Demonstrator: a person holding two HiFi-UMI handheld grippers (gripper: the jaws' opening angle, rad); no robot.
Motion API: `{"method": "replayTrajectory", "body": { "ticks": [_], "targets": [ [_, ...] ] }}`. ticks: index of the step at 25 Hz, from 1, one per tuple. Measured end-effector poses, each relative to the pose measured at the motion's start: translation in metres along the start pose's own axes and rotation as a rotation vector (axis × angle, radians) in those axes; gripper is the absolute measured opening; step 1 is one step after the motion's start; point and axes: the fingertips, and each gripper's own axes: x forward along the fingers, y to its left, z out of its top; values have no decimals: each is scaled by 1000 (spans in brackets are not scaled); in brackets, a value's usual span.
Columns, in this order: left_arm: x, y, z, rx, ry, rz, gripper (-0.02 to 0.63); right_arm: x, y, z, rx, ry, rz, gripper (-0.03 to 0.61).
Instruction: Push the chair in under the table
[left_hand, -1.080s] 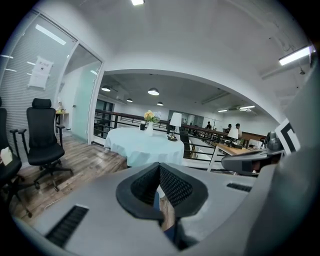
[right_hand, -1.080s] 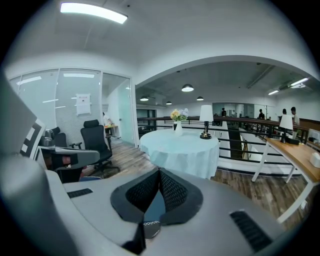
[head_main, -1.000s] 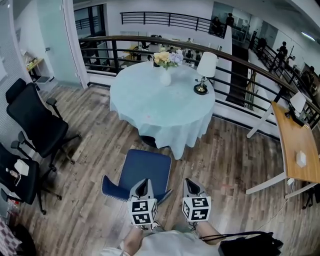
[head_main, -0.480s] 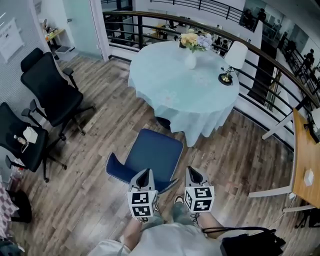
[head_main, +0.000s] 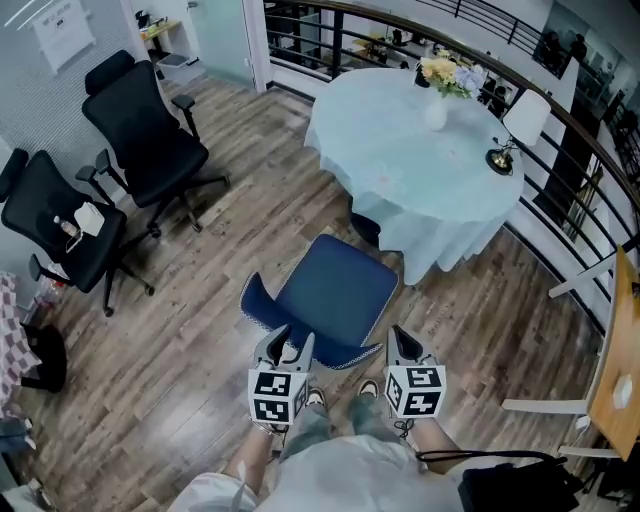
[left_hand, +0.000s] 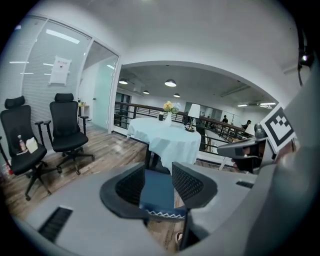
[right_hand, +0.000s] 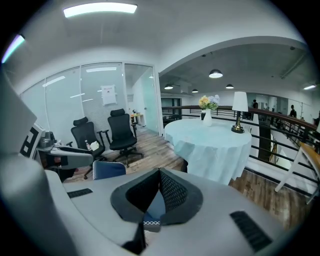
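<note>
Since the earlier frames the head view has swung, so the round table (head_main: 400, 160) now sits upper right and the blue chair (head_main: 335, 290) mid-picture. Both tongs have come down to the chair's back rim. The left gripper (head_main: 290, 342) has just been opening its jaws.

In the left gripper view, the left gripper (left_hand: 159, 172) stands about half spread. The chair (left_hand: 157, 192), blue with a white zigzag-stitched edge, shows in the gap. I cannot tell whether the pads touch it.

The right gripper (head_main: 400, 336) sits at the rim's right end. In its own view, the right gripper (right_hand: 159, 172) has its tips pressed together with nothing between them. The stitched edge shows just below them, and a corner of the chair (right_hand: 109, 170) lies to the left.

The chair's back faces the person, just ahead of both tongs. Its seat points toward the table, and its far edge is just beside the hanging cloth hem and the dark table base (head_main: 365, 228). Most of the seat is still outside the table edge.

Bare wooden floor (head_main: 200, 300) lies to the chair's left. Two black office chairs (head_main: 150, 140) stand well apart at the left. A railing (head_main: 590, 150) runs behind the table, and a wooden desk (head_main: 625, 380) edges in at the right.
</note>
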Motion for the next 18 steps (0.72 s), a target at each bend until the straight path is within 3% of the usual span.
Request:
{"method": "replayTrajectory", "body": {
  "ticks": [5, 9, 15, 18],
  "targets": [
    [-14, 21, -19, 46, 59, -38, 248, 5, 15, 1, -39, 21, 48, 17],
    [-23, 35, -30, 132, 96, -85, 272, 7, 26, -2, -53, 43, 65, 17],
    [-24, 47, -59, 454, 200, -173, 310, 8, 34, -9, -60, 71, 59, 17],
    [-15, 53, -65, 567, 234, -200, 311, 7, 34, -13, -50, 81, 46, 17]
  ]
}}
